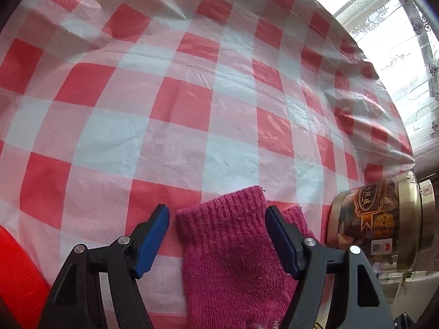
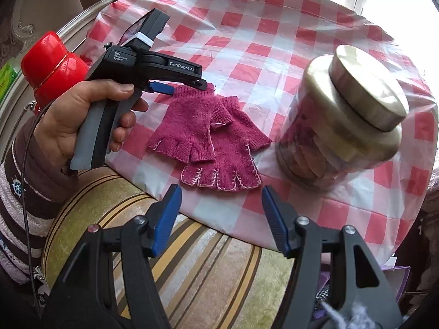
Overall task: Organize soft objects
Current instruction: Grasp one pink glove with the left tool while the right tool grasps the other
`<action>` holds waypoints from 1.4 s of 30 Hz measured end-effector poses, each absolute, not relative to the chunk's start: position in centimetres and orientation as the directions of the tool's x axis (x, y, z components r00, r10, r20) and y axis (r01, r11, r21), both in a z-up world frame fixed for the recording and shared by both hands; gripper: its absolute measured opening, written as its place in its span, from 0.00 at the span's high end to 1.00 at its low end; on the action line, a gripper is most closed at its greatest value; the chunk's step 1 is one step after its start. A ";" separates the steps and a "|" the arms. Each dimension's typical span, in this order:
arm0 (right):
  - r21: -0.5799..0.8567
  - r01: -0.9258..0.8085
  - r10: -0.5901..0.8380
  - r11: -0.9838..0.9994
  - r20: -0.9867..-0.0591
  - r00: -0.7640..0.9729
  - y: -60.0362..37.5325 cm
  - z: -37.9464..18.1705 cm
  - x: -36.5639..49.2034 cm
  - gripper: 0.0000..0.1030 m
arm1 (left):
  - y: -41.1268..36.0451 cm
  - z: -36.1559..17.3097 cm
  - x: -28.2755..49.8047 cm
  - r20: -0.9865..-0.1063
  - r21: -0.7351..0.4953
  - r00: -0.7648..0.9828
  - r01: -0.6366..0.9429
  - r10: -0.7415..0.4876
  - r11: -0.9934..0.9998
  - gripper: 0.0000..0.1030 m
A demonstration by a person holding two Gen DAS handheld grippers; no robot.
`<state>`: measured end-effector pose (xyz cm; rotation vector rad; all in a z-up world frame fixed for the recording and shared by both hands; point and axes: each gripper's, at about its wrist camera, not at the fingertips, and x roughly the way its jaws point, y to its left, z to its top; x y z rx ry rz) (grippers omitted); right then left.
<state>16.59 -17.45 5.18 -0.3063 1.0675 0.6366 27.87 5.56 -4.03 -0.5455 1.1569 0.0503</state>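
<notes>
Two magenta fingerless gloves lie on the checked tablecloth, one (image 2: 183,126) overlapping the other (image 2: 227,161). In the left wrist view the cuff of the upper glove (image 1: 230,246) lies between my open left gripper's (image 1: 216,235) blue pads, low over it; the second cuff (image 1: 295,213) peeks out behind the right pad. The right wrist view shows the left gripper (image 2: 178,86) held by a hand above the glove cuffs. My right gripper (image 2: 221,213) is open and empty, near the table's front edge, just short of the gloves' finger ends.
A clear jar with a gold lid (image 2: 345,115) stands right of the gloves; it also shows in the left wrist view (image 1: 381,219). A red bottle (image 2: 53,63) stands at the left. A striped cushion (image 2: 192,252) lies below the table's edge (image 2: 219,230).
</notes>
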 end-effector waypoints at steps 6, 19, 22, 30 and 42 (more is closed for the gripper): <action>0.055 -0.639 0.324 0.767 -0.893 0.313 -14.5 4.3 17.9 0.37 | 5.4 -4.1 27.8 -0.878 -0.327 0.439 -0.260 -0.191 0.908 0.64; 0.035 -0.619 0.287 0.785 -0.905 0.313 -10.9 2.3 21.5 0.37 | 7.3 0.4 23.6 -0.802 -0.203 0.596 -0.307 0.022 0.930 0.86; 0.024 -0.624 0.282 0.781 -0.905 0.319 -10.0 1.7 22.4 0.37 | 7.5 0.9 23.2 -0.785 -0.142 0.612 -0.332 0.098 0.933 0.86; -0.001 -0.649 0.273 0.760 -0.907 0.321 -7.2 -0.6 25.4 0.37 | 8.4 0.6 22.8 -0.775 -0.100 0.610 -0.374 0.164 0.922 0.87; 0.091 -0.678 0.345 0.729 -0.905 0.250 -6.0 -3.2 27.3 0.57 | 7.6 -3.6 24.4 -0.853 -0.144 0.519 -0.337 0.056 0.930 0.38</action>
